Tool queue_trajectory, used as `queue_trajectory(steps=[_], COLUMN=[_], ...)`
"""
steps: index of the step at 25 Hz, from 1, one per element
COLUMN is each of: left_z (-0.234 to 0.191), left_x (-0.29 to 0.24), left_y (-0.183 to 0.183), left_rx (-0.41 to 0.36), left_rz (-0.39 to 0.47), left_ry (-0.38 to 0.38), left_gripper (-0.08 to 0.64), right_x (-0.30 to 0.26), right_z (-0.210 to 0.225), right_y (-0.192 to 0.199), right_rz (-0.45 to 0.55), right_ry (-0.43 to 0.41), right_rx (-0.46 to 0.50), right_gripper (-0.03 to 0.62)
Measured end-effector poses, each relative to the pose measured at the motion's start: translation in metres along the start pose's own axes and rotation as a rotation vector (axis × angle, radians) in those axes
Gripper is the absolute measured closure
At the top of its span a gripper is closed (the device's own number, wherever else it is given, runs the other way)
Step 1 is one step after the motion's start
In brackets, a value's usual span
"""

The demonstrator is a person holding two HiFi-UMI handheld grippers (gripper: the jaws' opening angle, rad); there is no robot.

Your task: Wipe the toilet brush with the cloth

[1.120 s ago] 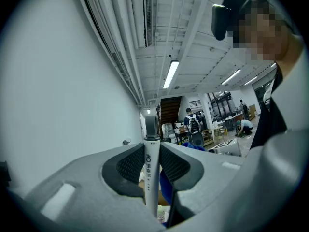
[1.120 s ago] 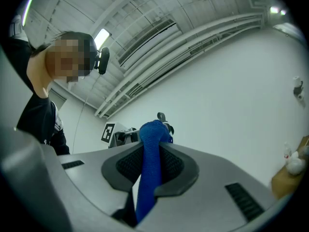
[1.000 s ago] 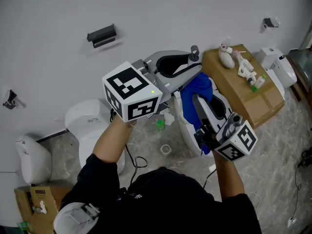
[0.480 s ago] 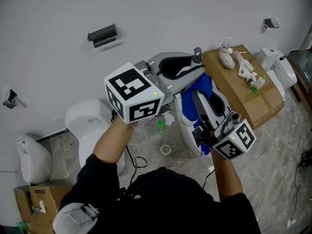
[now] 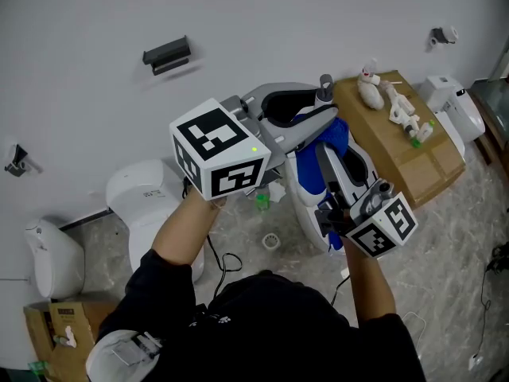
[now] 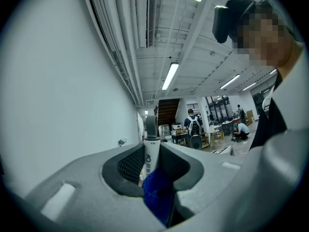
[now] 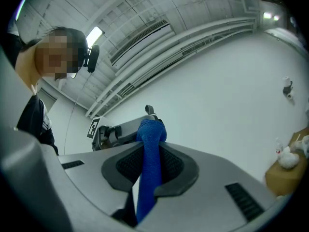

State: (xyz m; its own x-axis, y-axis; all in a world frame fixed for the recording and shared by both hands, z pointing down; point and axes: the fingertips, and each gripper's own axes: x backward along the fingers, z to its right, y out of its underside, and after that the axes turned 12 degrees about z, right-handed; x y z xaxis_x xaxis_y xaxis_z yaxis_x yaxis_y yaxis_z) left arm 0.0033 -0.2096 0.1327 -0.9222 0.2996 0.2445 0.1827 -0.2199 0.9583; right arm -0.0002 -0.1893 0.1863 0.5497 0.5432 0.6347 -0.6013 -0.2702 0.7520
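Watching from close by, I count two grippers, the left gripper [image 5: 320, 102] and the right gripper [image 7: 151, 145], one toilet brush [image 6: 148, 156], one blue cloth [image 7: 150, 173], and two boxes: a small cardboard box [image 5: 56, 329] far left and a larger cardboard box [image 5: 413, 153] to the right.

From the left, a white floor unit [image 5: 52, 257] and a white toilet [image 5: 147, 205] stand against the wall, with a black bracket [image 5: 167, 56] fixed to the wall above. The left gripper is held level, its tongs clamped on the brush's white handle, the grey tip poking out beyond them. Just below and to the right, the cloth is bunched round the brush shaft. The right gripper points up at it, tongs pinching a strip of the cloth. A white rounded fixture [image 5: 296, 201] lies beneath both.

In the head view the cloth and grippers cover the brush below its handle, so the bristles cannot be made out. Only the left gripper view shows the print on the handle and an open hall behind, with a ceiling strip light [image 6: 170, 76] and people [image 6: 193, 124]. Only the right gripper view shows the cloth running up between its tongs.

Farther right, small white items [image 5: 398, 106] lie along the larger cardboard box's far edge, and a white appliance [image 5: 453, 106] stands off its far right corner.
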Motion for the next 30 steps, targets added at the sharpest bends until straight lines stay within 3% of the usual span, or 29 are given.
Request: queue_trajectory(steps=[30], left_z=[-0.002], left_x=[0.003], left_y=[-0.011], left_rx=[0.027], left_rz=[-0.013], left_ry=[0.01], left_gripper=[0.46], right_x=[0.012], right_z=[0.01], right_y=[0.028], right_rz=[-0.044], right_ry=[0.069], right_rx=[-0.038], right_gripper=[0.528])
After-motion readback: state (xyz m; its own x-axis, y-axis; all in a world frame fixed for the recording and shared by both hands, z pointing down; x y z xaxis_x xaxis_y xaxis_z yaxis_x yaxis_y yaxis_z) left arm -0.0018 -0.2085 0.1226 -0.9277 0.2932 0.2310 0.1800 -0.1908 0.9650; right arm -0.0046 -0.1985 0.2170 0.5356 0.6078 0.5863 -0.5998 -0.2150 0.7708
